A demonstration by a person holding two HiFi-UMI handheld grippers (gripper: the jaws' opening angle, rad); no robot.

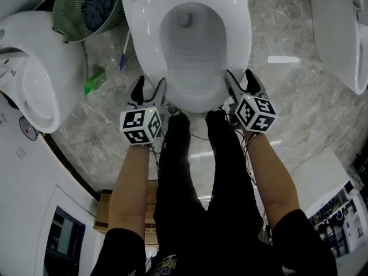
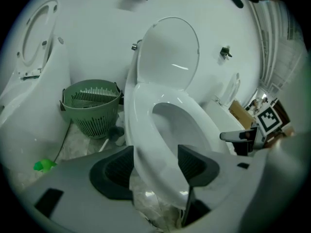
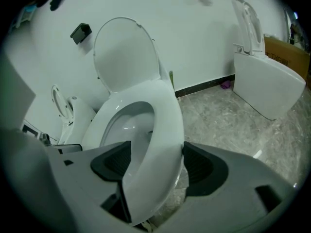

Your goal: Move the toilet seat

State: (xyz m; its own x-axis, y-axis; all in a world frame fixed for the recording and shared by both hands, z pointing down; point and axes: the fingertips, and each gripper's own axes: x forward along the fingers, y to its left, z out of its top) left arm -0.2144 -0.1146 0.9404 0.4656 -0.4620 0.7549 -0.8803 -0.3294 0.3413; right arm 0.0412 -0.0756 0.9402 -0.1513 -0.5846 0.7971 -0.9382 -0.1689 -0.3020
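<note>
The white toilet seat (image 1: 144, 39) lies down on the bowl, and its lid (image 2: 170, 47) stands upright against the wall. My left gripper (image 1: 149, 89) is at the seat's front left rim. In the left gripper view the seat (image 2: 146, 130) fills the gap between the dark pads (image 2: 116, 171) of my left gripper (image 2: 155, 161), which is shut on it. My right gripper (image 1: 241, 80) is at the front right rim. In the right gripper view the seat (image 3: 163, 125) runs between the jaws of my right gripper (image 3: 156, 161), which stand wide and loose around it.
A green basket (image 1: 86, 10) stands left of the toilet, with a green item (image 1: 95, 80) and a blue-handled stick (image 1: 123, 53) on the marble floor. Other white toilets stand at the left (image 1: 34, 79) and right (image 1: 345, 33). The person's dark legs (image 1: 190, 171) are right in front of the bowl.
</note>
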